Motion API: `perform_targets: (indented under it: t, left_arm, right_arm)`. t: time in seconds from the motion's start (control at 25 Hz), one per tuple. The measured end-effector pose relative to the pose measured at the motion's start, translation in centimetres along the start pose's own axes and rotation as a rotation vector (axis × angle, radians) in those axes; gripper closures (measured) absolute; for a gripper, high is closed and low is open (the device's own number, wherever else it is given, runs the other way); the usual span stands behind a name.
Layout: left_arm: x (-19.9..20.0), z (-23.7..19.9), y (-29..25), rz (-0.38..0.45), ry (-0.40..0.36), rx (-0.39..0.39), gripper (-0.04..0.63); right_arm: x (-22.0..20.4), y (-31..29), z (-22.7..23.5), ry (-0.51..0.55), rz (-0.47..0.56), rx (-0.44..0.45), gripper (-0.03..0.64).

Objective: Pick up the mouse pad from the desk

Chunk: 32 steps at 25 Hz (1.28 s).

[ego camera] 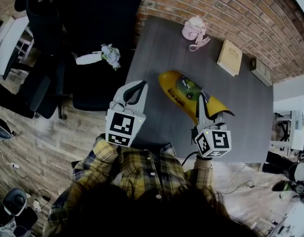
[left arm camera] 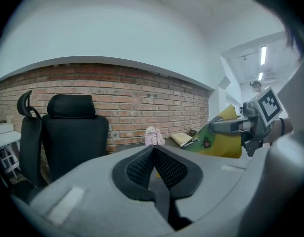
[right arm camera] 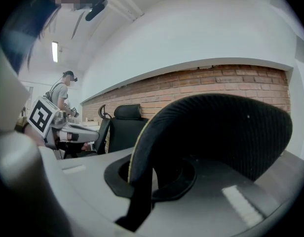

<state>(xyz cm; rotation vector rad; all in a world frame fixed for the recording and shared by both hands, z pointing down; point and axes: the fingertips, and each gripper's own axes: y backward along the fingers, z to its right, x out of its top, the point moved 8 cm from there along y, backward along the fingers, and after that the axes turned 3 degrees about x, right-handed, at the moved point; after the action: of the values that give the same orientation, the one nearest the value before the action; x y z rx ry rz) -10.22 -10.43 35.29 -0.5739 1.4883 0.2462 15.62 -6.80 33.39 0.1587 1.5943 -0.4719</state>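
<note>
Dark grey desk top (ego camera: 241,112) before a red brick wall. Nearest: right gripper (ego camera: 205,105), pinching one end of the yellow printed rubber mouse pad (ego camera: 184,90), black underside bowed up just ahead of the jaws. Far end low over the desk; cannot tell whether touching. Off to its left, by the desk edge: left gripper (ego camera: 134,89), pressed together, empty. Further ahead, well apart: pink pouch (ego camera: 194,29), tan book (ego camera: 229,57). Probably mid-lift, grip made. Next: raise steadily, keep a firm pinch, clear the drooping end.
</note>
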Motion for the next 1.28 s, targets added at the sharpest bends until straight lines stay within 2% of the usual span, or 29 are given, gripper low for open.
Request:
perform_targets:
  t: [1.28]
  left_arm:
    - [-0.08, -0.84, -0.83, -0.016, 0.001, 0.007, 0.597]
  right_arm:
    - [-0.16, -0.48, 0.16, -0.008, -0.02, 0.001, 0.603]
